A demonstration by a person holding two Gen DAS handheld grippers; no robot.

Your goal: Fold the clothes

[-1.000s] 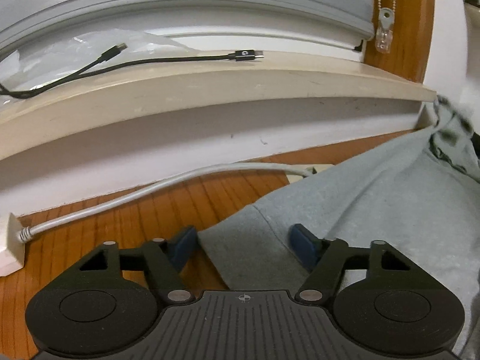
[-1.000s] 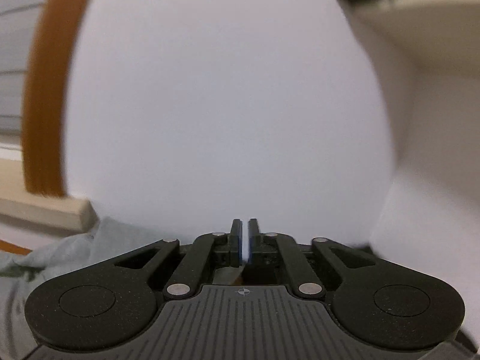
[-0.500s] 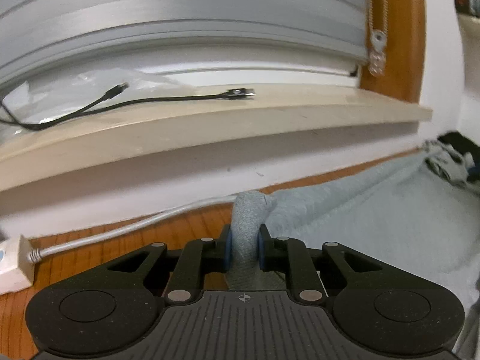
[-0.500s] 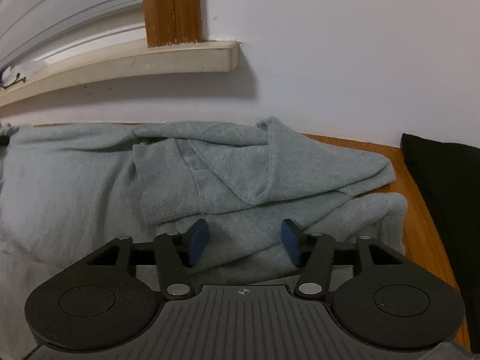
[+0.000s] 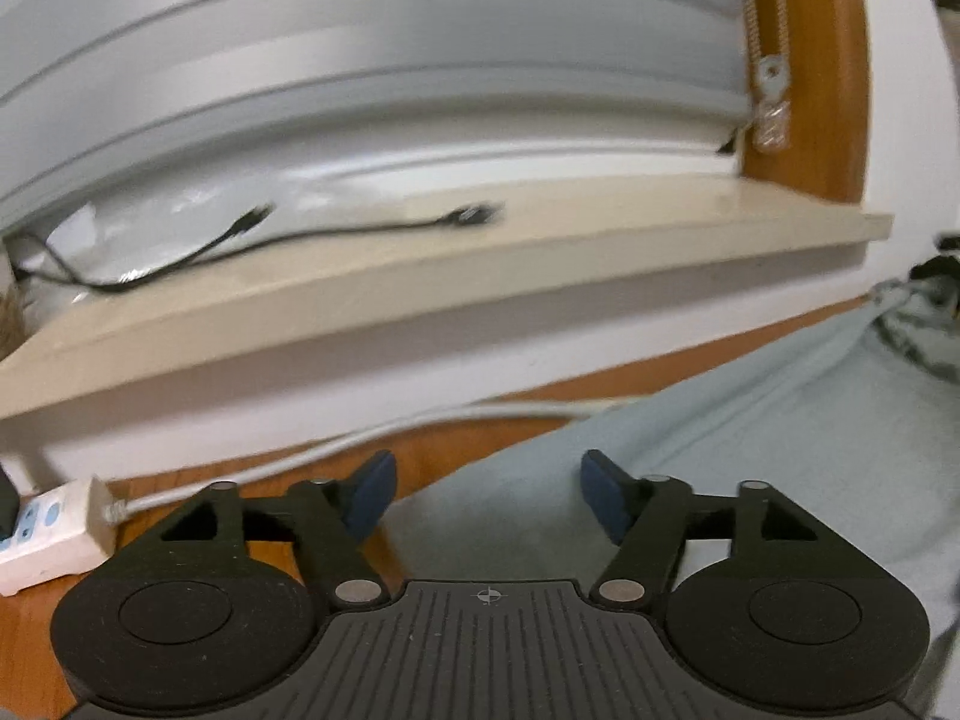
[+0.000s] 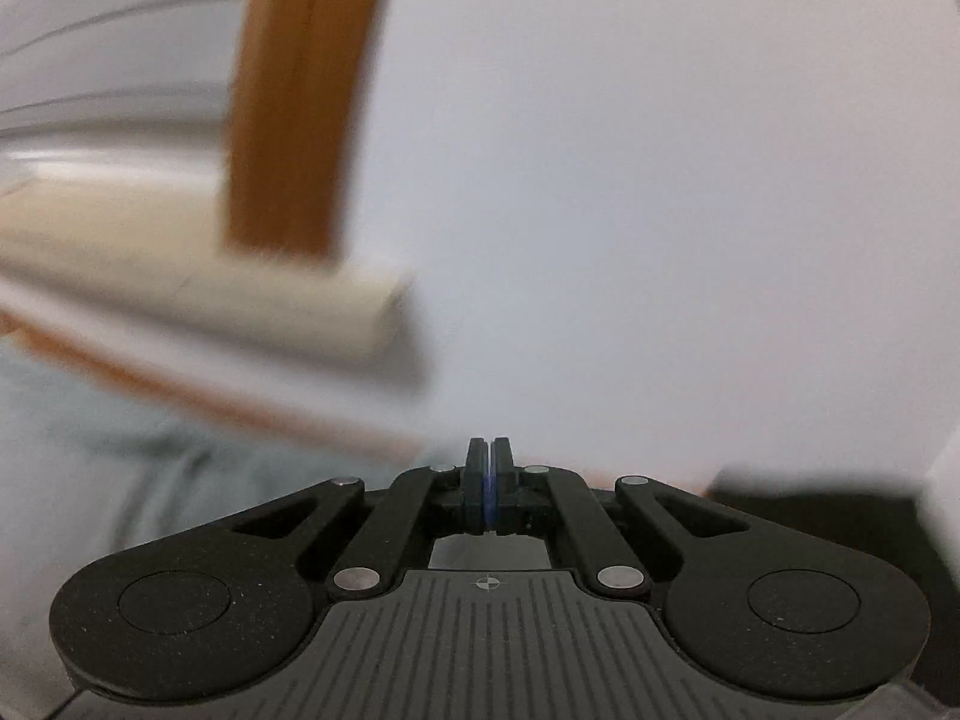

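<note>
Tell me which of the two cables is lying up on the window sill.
The thin black cable lies on the window sill. The thicker white cable runs along the wooden table below, from the power strip.

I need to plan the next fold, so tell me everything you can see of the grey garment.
The grey garment is pale grey-green, soft knit-looking cloth, spread fairly flat on the wooden table, its edge running diagonally toward the wall. Its far right end is bunched and blurred. The left gripper hovers over its near edge, jaws opening, pads not pressing it. A white cable passes beside its far edge. The right wrist view shows it only as a blur.
</note>
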